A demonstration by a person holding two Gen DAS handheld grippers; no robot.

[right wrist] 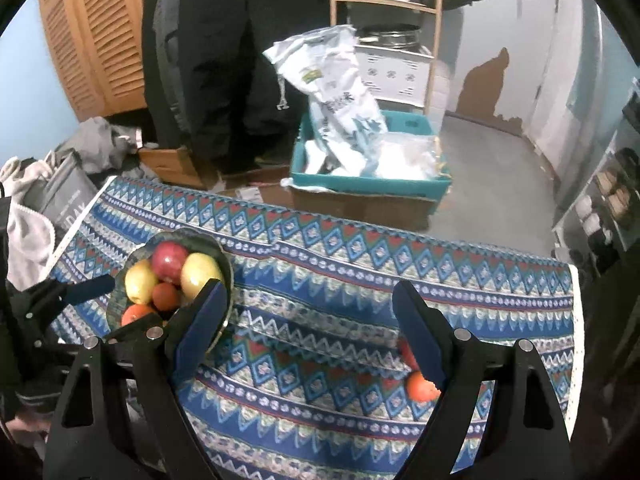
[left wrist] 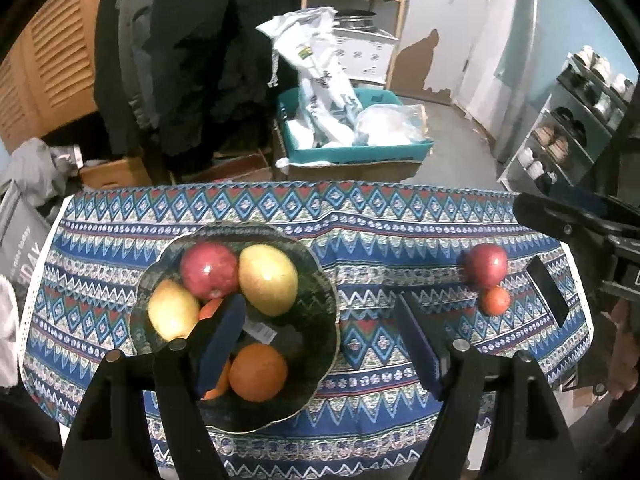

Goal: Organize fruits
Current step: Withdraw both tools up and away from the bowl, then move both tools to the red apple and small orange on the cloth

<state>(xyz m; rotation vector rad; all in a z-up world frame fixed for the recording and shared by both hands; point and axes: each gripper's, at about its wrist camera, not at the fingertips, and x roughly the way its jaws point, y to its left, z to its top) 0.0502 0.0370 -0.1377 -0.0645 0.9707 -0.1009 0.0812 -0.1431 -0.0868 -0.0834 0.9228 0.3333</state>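
A dark glass bowl (left wrist: 316, 312) stands on the patterned tablecloth (left wrist: 380, 240), left of middle. It holds a red apple (left wrist: 208, 268), two yellow fruits (left wrist: 268, 280), an orange (left wrist: 258, 372) and another orange partly hidden by a finger. My left gripper (left wrist: 320, 344) hovers over the bowl's right side, open, with nothing pinched. To the right, a second red apple (left wrist: 486, 266) and a small orange (left wrist: 495, 300) lie on the cloth. My right gripper (right wrist: 310, 332) is open above the cloth. Its right finger (right wrist: 416, 340) hides most of that apple and part of the small orange (right wrist: 420, 388).
A person in dark clothes (left wrist: 180, 60) stands behind the table. On the floor beyond the far edge sits a teal crate (left wrist: 352, 152) with white bags. A shoe rack (left wrist: 568, 128) lines the right wall. Clothes and cardboard boxes (left wrist: 108, 172) crowd the left.
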